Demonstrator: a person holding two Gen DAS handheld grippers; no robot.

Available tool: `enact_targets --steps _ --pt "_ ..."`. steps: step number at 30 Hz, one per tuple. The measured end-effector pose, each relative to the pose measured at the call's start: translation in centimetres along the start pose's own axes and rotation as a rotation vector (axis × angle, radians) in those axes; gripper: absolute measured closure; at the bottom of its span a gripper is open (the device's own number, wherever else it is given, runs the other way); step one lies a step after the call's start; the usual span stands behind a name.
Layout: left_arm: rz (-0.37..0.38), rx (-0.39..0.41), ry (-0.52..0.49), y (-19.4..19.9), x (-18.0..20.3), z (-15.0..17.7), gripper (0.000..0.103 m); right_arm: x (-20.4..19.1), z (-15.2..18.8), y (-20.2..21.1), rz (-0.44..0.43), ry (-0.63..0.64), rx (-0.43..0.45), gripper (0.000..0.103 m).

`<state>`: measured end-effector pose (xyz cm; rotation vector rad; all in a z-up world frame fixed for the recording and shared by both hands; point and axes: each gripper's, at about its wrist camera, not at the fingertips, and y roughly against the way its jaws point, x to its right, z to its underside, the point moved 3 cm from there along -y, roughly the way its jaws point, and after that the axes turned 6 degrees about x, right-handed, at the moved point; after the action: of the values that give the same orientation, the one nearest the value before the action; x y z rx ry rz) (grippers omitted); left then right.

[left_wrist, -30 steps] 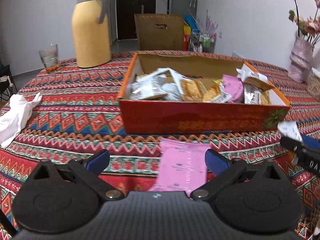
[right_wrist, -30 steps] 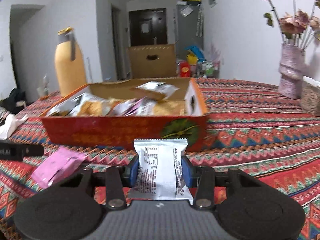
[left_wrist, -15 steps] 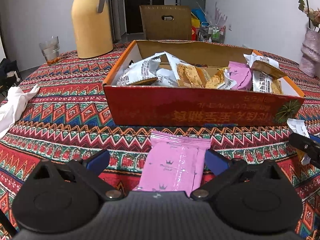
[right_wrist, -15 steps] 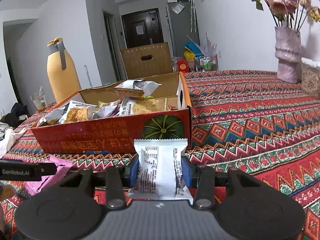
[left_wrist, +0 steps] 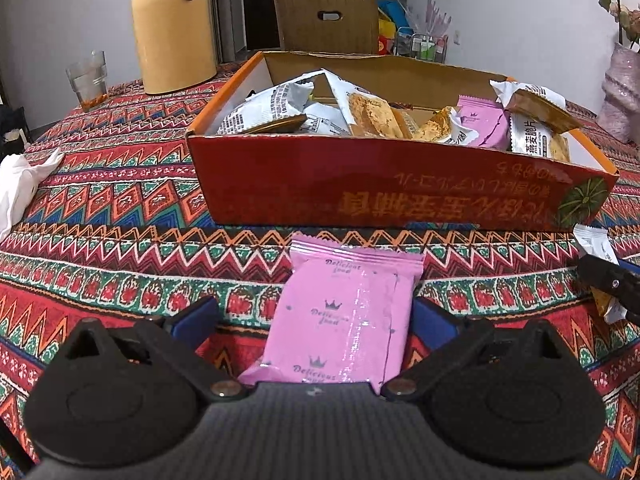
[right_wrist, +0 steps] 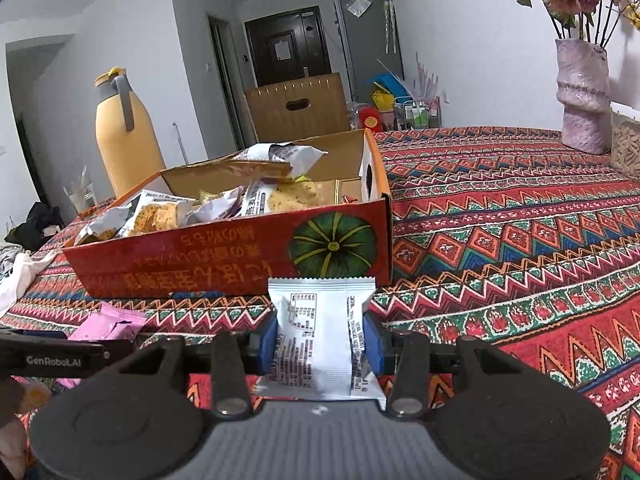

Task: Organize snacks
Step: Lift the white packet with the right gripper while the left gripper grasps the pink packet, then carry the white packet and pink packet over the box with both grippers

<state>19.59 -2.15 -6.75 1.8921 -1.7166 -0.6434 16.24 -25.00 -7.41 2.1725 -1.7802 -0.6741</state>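
A pink snack packet (left_wrist: 344,316) lies on the patterned tablecloth in front of a red cardboard box (left_wrist: 380,196) that holds several snack packets. My left gripper (left_wrist: 316,316) is open, its blue fingers on either side of the pink packet, the right one close against it. My right gripper (right_wrist: 320,340) is shut on a white snack packet (right_wrist: 320,336) and holds it just before the box's front wall (right_wrist: 224,264). The pink packet also shows in the right wrist view (right_wrist: 108,322), and the right gripper with its packet at the left wrist view's right edge (left_wrist: 608,280).
A yellow thermos jug (left_wrist: 172,24) and a glass (left_wrist: 88,80) stand at the back left. A white cloth (left_wrist: 20,184) lies at the left edge. A pink vase with flowers (right_wrist: 582,96) stands at the back right. A brown chair back (left_wrist: 326,20) is behind the table.
My left gripper has moved forward and lower, so the pink packet now lies between its open fingers. My right gripper has kept hold of the white packet and shifted slightly before the box.
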Motion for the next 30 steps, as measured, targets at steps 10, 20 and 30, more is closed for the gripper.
enact_targets --steps 10,20,30 --pt "0.011 0.002 -0.007 -0.2 0.0 0.0 0.0 -0.1 0.1 0.1 0.0 0.004 0.006 0.059" --pt "0.056 0.047 -0.009 1.1 0.2 0.1 0.04 -0.1 0.1 0.2 -0.002 0.005 0.009 0.059" --pt "0.08 0.082 -0.001 1.8 0.2 -0.1 0.041 -0.2 0.1 0.3 -0.004 0.008 0.016 0.059"
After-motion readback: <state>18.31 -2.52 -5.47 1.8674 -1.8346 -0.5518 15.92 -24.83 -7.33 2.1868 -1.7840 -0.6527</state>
